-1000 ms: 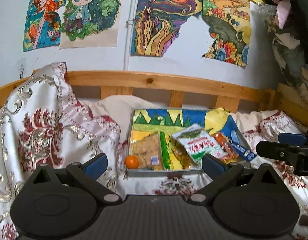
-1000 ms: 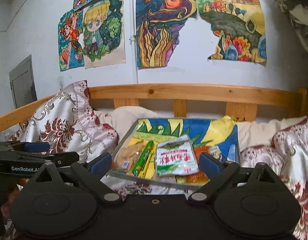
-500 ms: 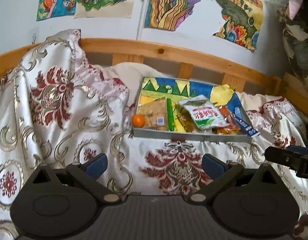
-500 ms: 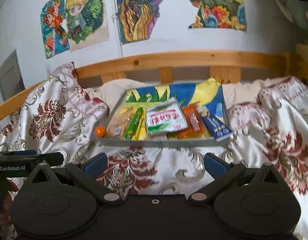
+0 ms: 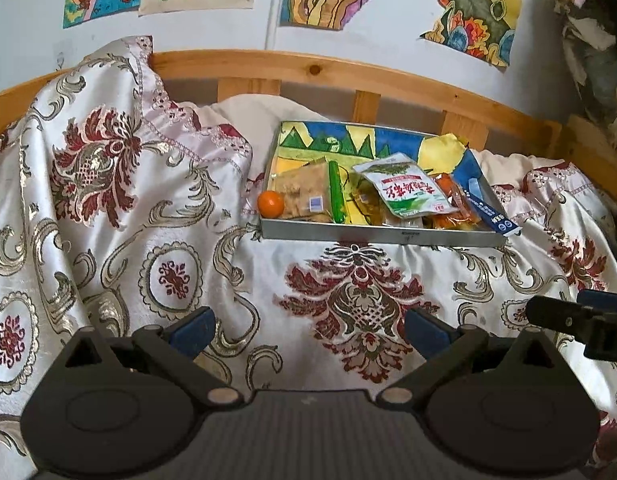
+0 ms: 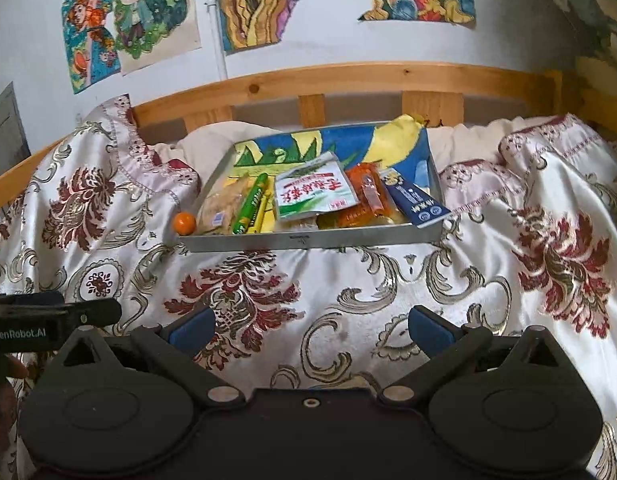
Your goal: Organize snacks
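Resting on the bed's patterned bedspread (image 5: 212, 264) near its headboard edge, the metal tray (image 5: 380, 235) holds the snack packets (image 6: 314, 192); both hand-held grippers, left (image 5: 308, 330) and right (image 6: 310, 330), gape wide, holding nothing.

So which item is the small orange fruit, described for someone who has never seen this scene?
Find the shallow metal tray of snacks on the patterned bedspread, in front of the wooden bed rail. Just outside the tray's near left corner, on the cloth, sits the small orange fruit. It is the only round, unwrapped item; the others are packets inside the tray.
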Available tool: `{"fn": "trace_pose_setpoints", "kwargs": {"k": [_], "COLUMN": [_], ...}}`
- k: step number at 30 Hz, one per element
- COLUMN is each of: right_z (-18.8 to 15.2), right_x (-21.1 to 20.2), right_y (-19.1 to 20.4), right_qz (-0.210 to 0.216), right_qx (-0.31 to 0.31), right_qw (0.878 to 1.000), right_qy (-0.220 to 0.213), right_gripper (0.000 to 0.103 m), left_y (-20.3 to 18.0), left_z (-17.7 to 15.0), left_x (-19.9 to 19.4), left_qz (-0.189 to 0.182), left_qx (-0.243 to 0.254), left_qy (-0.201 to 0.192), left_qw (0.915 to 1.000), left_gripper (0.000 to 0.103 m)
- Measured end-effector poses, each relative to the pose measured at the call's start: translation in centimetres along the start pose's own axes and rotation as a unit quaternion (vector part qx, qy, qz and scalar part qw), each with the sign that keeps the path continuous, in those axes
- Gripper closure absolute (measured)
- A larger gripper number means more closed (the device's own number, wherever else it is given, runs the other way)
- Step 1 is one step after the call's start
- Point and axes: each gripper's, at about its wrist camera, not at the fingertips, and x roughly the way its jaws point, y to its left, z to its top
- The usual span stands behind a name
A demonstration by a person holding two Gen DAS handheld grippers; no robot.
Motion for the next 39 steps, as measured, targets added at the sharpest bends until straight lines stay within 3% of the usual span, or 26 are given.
{"fn": "trace_pose_setpoints", "kwargs": {"k": [39], "right_z": [-0.5], "right_x": [1.1], "right_y": [0.3], "right_qz": [-0.001], "right_qx": [0.000], "right_qw": [1.000], "right_qy": [0.012], "right_gripper": [0.001], "left_y": [0.3], "left_z": [-0.1], "left_x": [0.4], "left_qz": [0.004], "left_qx": [-0.003], "left_qy": [0.009], "left_qw": [0.9999], "left_gripper": [0.001]}}
